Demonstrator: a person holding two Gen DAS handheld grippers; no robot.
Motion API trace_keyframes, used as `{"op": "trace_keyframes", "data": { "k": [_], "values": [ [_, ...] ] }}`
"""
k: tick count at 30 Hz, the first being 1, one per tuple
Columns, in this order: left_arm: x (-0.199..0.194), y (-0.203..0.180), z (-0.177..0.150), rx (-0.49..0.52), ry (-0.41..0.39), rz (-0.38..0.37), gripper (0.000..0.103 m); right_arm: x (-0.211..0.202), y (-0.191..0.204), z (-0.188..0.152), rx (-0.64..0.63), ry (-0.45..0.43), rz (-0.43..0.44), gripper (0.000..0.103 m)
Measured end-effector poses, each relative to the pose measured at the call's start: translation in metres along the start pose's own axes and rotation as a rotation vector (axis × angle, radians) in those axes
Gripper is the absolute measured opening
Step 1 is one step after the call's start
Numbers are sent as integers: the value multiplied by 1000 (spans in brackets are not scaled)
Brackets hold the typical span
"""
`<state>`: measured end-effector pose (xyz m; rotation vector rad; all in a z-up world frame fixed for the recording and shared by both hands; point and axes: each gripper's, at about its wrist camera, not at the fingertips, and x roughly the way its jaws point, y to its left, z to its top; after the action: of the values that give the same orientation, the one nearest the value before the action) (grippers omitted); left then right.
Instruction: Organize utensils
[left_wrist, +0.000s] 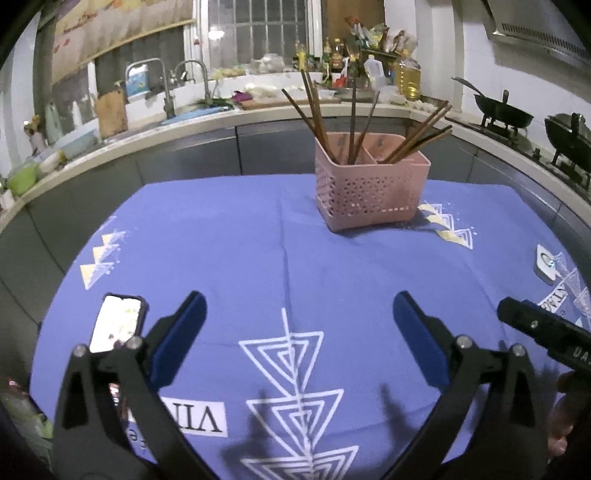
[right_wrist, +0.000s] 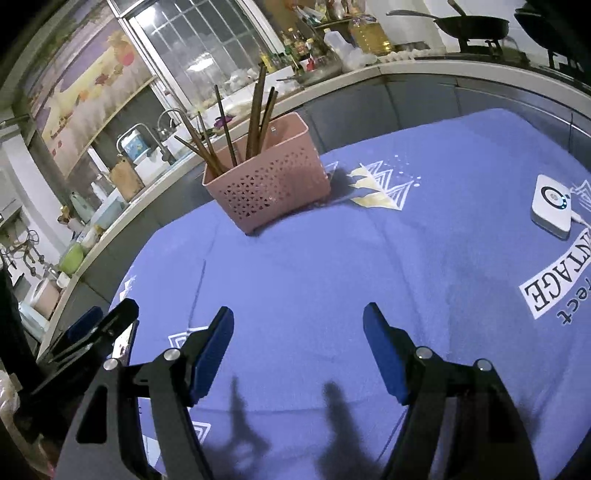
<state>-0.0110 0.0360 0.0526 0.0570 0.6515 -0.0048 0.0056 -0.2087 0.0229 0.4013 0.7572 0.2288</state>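
Note:
A pink perforated utensil basket (left_wrist: 371, 188) stands at the far side of the blue tablecloth (left_wrist: 258, 258), with several brown chopsticks (left_wrist: 352, 122) upright in its two compartments. It also shows in the right wrist view (right_wrist: 269, 184), chopsticks (right_wrist: 255, 122) leaning out of it. My left gripper (left_wrist: 299, 306) is open and empty, low over the cloth, well short of the basket. My right gripper (right_wrist: 298, 317) is open and empty, also short of the basket. The left gripper's body (right_wrist: 92, 339) shows at the right wrist view's left edge.
A phone (left_wrist: 116, 323) with a lit screen lies on the cloth by my left finger. A small white device (right_wrist: 552, 206) with a cable lies at the right. Behind the table runs a kitchen counter (left_wrist: 184, 123) with a sink, bottles and woks (left_wrist: 502, 109).

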Motion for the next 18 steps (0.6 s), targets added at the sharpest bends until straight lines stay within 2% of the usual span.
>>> {"op": "trace_keyframes", "data": {
  "k": [5, 12, 18],
  "values": [
    [0, -4, -1, 29, 8, 26, 97, 1, 3, 0, -8, 4, 5, 72],
    [-1, -1, 3, 24, 19, 73, 97, 1, 5, 1, -10, 0, 9, 72],
    [0, 2, 3, 20, 21, 85, 97, 2, 7, 2, -12, 3, 11, 72]
  ]
}}
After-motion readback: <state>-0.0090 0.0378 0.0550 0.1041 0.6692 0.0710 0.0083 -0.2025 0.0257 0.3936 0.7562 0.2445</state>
